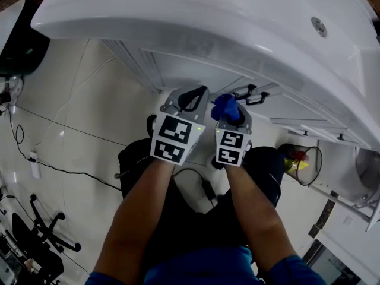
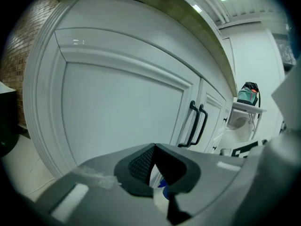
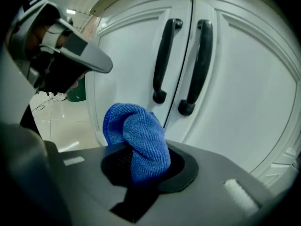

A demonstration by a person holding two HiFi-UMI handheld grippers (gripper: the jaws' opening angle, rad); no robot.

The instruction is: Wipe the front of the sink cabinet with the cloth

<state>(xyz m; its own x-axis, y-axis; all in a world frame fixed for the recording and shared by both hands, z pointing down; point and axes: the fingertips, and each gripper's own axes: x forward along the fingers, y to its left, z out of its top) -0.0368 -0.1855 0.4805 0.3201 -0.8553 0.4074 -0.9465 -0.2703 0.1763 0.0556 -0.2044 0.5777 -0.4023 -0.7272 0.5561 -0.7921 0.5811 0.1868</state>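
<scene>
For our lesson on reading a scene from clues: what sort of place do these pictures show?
Probably a bathroom or washroom. A white sink with a drain sits over white cabinet doors with black bar handles, and the tiled floor is glossy.

Cloth (image 3: 138,138): rough, looped blue knit fabric. Cabinet doors (image 3: 244,107): smooth, satin white paint. Handles (image 3: 163,60): smooth, dark. Sink basin (image 1: 208,22): glossy white.

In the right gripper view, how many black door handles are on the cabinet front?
2. The left handle and the right handle stand upright either side of the seam between the cabinet doors, above the blue cloth. Others may lie outside this view.
</scene>
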